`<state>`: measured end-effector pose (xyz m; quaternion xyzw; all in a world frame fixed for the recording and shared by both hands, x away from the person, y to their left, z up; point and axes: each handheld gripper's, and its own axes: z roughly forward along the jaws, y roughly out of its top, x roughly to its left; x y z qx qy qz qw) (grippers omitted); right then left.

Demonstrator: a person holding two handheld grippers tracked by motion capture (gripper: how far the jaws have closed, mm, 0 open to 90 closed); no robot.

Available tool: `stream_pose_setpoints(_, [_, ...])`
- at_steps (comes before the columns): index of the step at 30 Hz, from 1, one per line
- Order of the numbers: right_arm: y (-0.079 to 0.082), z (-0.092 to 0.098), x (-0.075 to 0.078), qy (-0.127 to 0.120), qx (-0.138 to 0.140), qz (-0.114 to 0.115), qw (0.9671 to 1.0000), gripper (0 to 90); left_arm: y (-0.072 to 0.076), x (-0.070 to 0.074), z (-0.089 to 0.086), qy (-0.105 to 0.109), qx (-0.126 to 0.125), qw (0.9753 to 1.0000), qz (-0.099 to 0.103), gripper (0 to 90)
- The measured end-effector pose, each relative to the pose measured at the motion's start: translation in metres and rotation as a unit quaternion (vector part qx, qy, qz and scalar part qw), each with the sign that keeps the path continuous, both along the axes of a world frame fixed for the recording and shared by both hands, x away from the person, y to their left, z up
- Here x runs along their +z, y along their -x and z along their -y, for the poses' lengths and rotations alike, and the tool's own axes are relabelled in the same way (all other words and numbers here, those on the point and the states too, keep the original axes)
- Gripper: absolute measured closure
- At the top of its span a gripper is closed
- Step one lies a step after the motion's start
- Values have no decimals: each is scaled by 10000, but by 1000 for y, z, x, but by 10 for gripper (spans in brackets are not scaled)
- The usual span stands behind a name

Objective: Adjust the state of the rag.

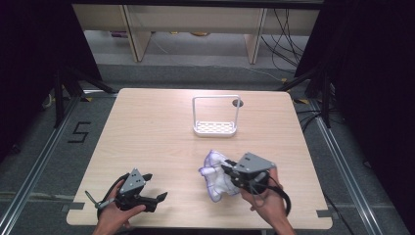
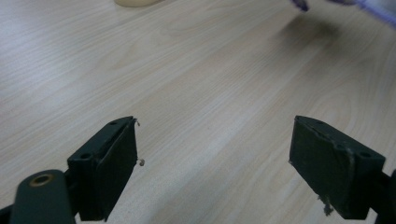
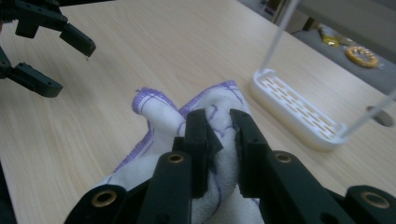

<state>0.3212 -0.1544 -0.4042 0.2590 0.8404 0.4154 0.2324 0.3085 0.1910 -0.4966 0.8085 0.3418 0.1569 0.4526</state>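
A white cloth with purple edging (image 1: 214,182) lies bunched on the wooden table, near the front and right of centre. My right gripper (image 1: 227,170) is shut on a fold of it; in the right gripper view the jaws (image 3: 217,116) pinch the cloth (image 3: 156,109) from both sides. My left gripper (image 1: 155,186) rests low at the front left, open with nothing between its jaws. In the left gripper view it (image 2: 215,123) faces bare wood, and a corner of the cloth (image 2: 373,4) sits at the top right. The right gripper view has the left gripper (image 3: 72,69) open at its top left.
A white slotted rack with a tall wire handle (image 1: 215,128) stands at the back centre of the table (image 1: 147,127); it appears to the right in the right gripper view (image 3: 294,109). A dark round grommet (image 1: 237,103) lies behind it. Cables and desk legs are beyond the table.
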Motion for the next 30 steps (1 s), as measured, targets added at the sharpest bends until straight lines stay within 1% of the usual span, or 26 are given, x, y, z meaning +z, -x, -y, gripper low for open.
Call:
stream_pose_setpoints(1, [-5, -8, -7, 15, 38, -27, 10000, 782, 0, 0, 0, 16, 24, 10000, -17, 147])
stream_pose_setpoints(2, [-9, -15, -14, 102, 73, -87, 9999, 781, 0, -1, 1, 64, 26, 10000, -38, 147])
stream_pose_setpoints(3, [-14, -22, -24, 93, 28, -114, 9999, 780, 0, -1, 0, -10, 23, 10000, -47, 147])
stream_pose_setpoints(5, [-21, -32, -42, 210, 72, -354, 9991, 774, -1, -2, 0, 6, -5, 10000, -93, 147])
stream_pose_setpoints(7, [-25, -39, -57, 288, 55, -521, 9982, 758, 0, -3, 3, 116, 13, 9998, -159, 147])
stream_pose_setpoints(8, [-27, -40, -63, 370, 85, -547, 9978, 744, 0, -4, 4, 181, -14, 9996, -210, 148])
stream_pose_setpoints(9, [-29, -42, -68, 391, 111, -604, 9973, 721, -1, -6, 5, 311, -75, 9992, -237, 148])
stream_pose_setpoints(10, [-29, -42, -70, 395, 137, -691, 9967, 693, 0, -6, 6, 329, -84, 9989, -320, 150])
stream_pose_setpoints(12, [-28, -41, -69, 311, 49, -753, 9967, 628, -2, -7, 10, 469, -109, 9979, -444, 150])
stream_pose_setpoints(13, [-28, -39, -67, 328, 65, -709, 9969, 602, -3, -7, 13, 540, -113, 9972, -511, 152])
stream_pose_setpoints(14, [-27, -37, -65, 277, -30, -695, 9972, 576, -6, -8, 16, 720, -149, 9958, -540, 157])
stream_pose_setpoints(15, [-26, -35, -63, 193, -65, -780, 9967, 547, -8, -9, 19, 681, -197, 9957, -603, 168])
stream_pose_setpoints(16, [-26, -32, -60, 153, -78, -747, 9971, 521, -11, -11, 24, 705, -222, 9951, -661, 182])
stream_pose_setpoints(17, [-26, -29, -58, 116, -111, -681, 9976, 496, -13, -12, 29, 648, -258, 9953, -676, 194])
stream_pose_setpoints(18, [-27, -26, -55, 80, -106, -631, 9979, 470, -15, -14, 34, 692, -305, 9944, -735, 209])
stream_pose_setpoints(19, [-27, -23, -53, -13, -131, -657, 9977, 451, -18, -15, 40, 700, -338, 9939, -776, 230])
stream_pose_setpoints(20, [-26, -18, -49, -36, -198, -591, 9980, 437, -21, -15, 45, 735, -368, 9931, -837, 243])
stream_pose_setpoints(21, [-25, -15, -46, -112, -252, -640, 9976, 427, -23, -15, 50, 702, -390, 9928, -890, 263])
stream_pose_setpoints(22, [-24, -12, -44, -132, -292, -566, 9979, 423, -25, -15, 55, 702, -437, 9925, -897, 299])
stream_pose_setpoints(23, [-23, -8, -42, -100, -258, -488, 9984, 414, -27, -14, 60, 623, -455, 9933, -857, 315])
stream_pose_setpoints(24, [-22, -4, -39, -138, -347, -502, 9980, 409, -30, -14, 65, 578, -423, 9943, -794, 316])
stream_pose_setpoints(25, [-22, 0, -37, -158, -308, -547, 9979, 406, -32, -14, 70, 516, -382, 9950, -759, 320])
stream_pose_setpoints(26, [-20, 4, -35, -203, -398, -558, 9974, 403, -35, -14, 73, 483, -350, 9956, -723, 322])
stream_pose_setpoints(27, [-20, 8, -34, -233, -397, -543, 9975, 402, -38, -14, 76, 472, -268, 9958, -733, 325])
stream_pose_setpoints(28, [-19, 11, -33, -216, -423, -450, 9979, 401, -41, -15, 79, 444, -244, 9963, -689, 331])
stream_pose_setpoints(30, [-16, 17, -33, -220, -472, -589, 9969, 396, -48, -17, 83, 353, -209, 9963, -755, 343])
